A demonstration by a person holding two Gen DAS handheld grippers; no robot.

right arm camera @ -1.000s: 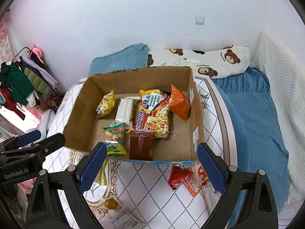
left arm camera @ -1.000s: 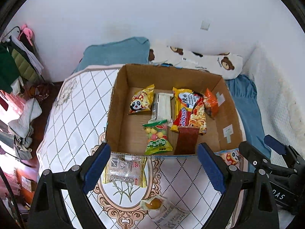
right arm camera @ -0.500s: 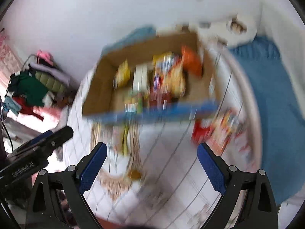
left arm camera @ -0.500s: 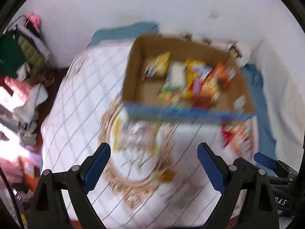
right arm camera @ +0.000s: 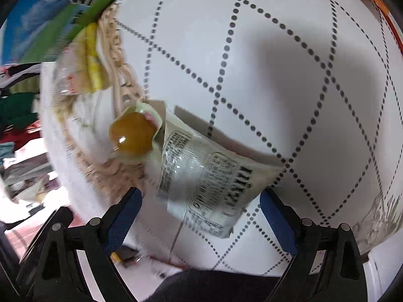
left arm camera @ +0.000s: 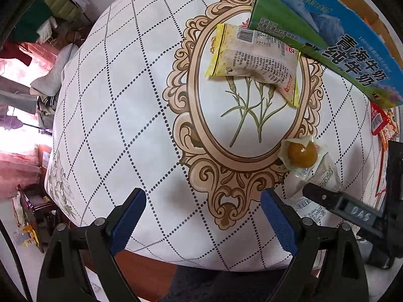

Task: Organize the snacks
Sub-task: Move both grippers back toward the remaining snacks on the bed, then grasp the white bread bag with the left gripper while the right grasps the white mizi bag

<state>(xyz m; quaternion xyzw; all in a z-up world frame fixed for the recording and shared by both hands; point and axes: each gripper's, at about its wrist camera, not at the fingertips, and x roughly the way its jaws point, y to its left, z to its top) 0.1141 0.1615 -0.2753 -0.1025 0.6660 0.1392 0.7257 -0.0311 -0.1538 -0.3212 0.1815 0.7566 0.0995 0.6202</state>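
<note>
White snack packet (right arm camera: 201, 176), long axis diagonal, between spread right tongs (right arm camera: 200, 210).

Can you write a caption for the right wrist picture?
Open right gripper closing in on a clear printed snack packet beside an orange jelly.

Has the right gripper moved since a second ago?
Yes. The right gripper has come down and forward toward the white packet, which now fills its view; the box has slid to the top left corner.

Both tongs, left tongs (left arm camera: 201, 216) and right tongs (right arm camera: 200, 215), show black triangular arms, silver pivot screws and blue ribbed fingertip pads (left arm camera: 275, 222); white lettering, seemingly "DAS", marks one body.
</note>
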